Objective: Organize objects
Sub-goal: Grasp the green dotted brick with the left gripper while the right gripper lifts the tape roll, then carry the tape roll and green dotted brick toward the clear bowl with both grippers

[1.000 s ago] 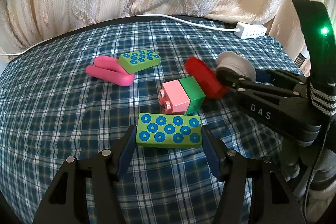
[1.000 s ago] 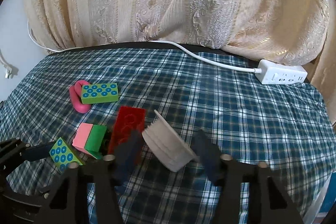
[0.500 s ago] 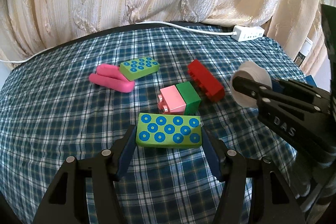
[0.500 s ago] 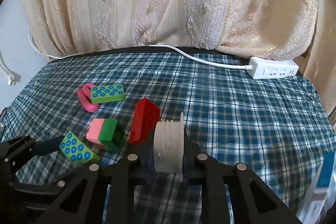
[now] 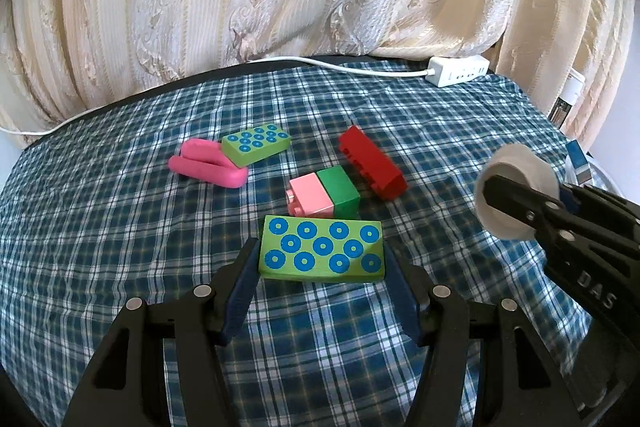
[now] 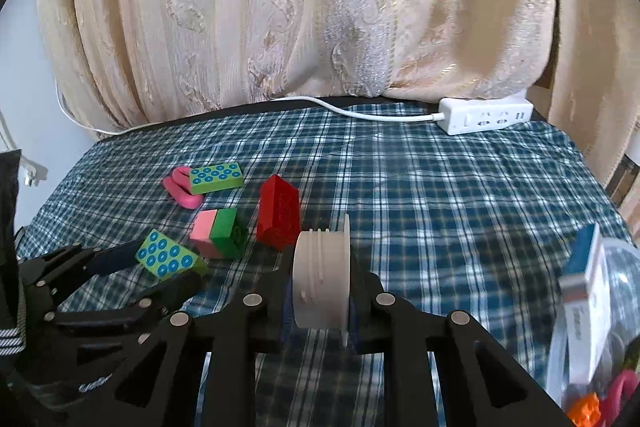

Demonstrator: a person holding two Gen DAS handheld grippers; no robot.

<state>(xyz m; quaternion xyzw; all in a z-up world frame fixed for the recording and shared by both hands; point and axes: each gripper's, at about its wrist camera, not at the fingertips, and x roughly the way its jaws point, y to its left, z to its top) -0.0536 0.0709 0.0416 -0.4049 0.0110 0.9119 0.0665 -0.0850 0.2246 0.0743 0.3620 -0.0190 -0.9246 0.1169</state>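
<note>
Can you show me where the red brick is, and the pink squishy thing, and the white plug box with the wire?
red brick (image 5: 372, 167): left wrist view, on its long top side.
pink squishy thing (image 5: 206, 169): left wrist view, on its near lobe.
white plug box (image 6: 486, 115): right wrist view, on its socket face.

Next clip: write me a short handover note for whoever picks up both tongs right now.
Left tongs: shut on a green dotted block, off the cloth.
Right tongs: just closed on the white lid, held on edge.
On the checked cloth: red brick, pink-green pair, second dotted block leaning on a pink piece.
Clear container at the right holds some pieces.
Left: put away both held items, then the rest.
</note>
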